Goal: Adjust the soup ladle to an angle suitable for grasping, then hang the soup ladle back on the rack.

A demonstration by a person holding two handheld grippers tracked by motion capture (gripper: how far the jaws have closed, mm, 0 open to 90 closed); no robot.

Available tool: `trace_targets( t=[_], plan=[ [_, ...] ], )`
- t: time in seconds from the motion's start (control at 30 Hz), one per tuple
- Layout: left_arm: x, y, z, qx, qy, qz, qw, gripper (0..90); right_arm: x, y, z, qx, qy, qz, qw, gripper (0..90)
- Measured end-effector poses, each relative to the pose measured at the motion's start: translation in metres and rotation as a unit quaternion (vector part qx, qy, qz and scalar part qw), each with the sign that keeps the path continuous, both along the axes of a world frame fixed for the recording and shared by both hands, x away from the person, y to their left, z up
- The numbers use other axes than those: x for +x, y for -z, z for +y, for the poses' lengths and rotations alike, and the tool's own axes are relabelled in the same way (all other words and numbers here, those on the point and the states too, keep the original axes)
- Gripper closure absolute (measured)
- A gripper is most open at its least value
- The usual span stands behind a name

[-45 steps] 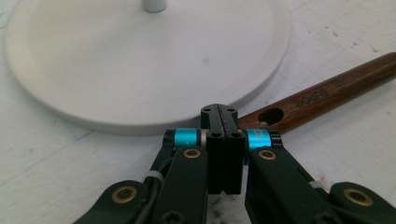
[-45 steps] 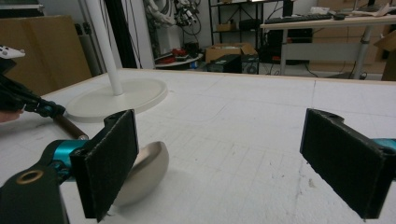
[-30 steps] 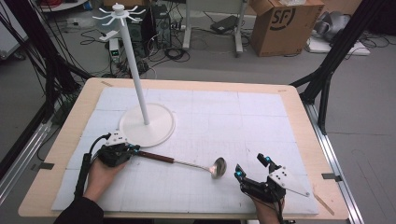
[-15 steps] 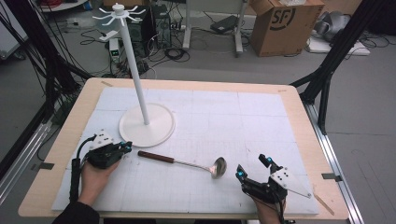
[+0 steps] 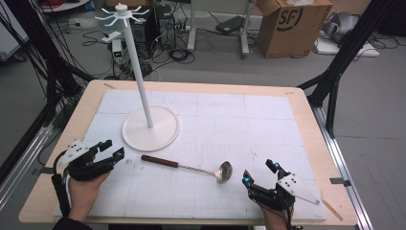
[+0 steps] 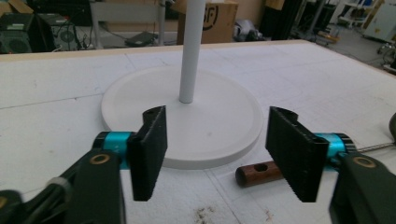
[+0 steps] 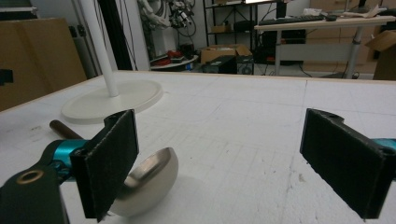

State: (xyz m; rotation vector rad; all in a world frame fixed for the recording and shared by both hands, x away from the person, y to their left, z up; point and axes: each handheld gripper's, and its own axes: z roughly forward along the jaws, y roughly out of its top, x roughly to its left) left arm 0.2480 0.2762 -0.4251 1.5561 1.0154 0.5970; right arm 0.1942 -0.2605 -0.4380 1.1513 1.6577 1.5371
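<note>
Right gripper view: jaws hide ladle (image 7: 149, 179) handle.

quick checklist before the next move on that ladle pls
1. Ladle lying free on the mat: ok, flat in front of the stand, nothing on it.
2. Left tongs let go: ok, the jaws have just been opening, nothing between them, wooden handle lies apart from them.
3. Right tongs ready: ok, open and empty, the ladle bowl just beside one jaw.
4. Stand upright, base flat on the mat: ok.
5. Hanging hole in the handle end: ok, visible in the left gripper view.
6. Hooks on top of the stand free: ok, nothing hangs there.
</note>
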Motion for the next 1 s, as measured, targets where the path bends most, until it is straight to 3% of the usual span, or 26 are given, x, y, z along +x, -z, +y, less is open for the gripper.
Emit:
trace_targets(
  t=[0.2, 0.4, 0.67, 0.77, 0.83, 1.0],
  plan=[
    [-0.013, -0.005, 0.004, -0.013, -0.008, -0.025, 0.9996, 23.7, -0.002, 0.000, -0.002, 0.001, 0.002, 0.000, 1.0000, 10.6],
    [-0.033, -0.009, 0.002, -0.012, -0.005, -0.044, 0.9989, 17.8, -0.004, -0.001, -0.003, 0.002, 0.004, 0.000, 1.0000, 10.6],
    [-0.049, -0.014, -0.001, -0.007, 0.006, -0.059, 0.9982, 17.7, -0.008, -0.001, -0.006, 0.000, 0.007, -0.003, 1.0000, 10.6],
    [-0.049, -0.010, -0.003, 0.008, 0.003, -0.059, 0.9982, 17.7, -0.009, -0.001, -0.007, 0.000, 0.010, -0.003, 0.9999, 10.6],
    [-0.047, -0.009, -0.004, 0.001, 0.005, -0.053, 0.9986, 17.7, -0.010, -0.001, -0.008, 0.001, 0.011, -0.003, 0.9999, 10.6],
    [-0.051, -0.013, -0.007, -0.010, 0.015, -0.076, 0.9969, 17.1, -0.013, -0.001, -0.012, 0.002, 0.016, -0.004, 0.9999, 10.6]
  ],
)
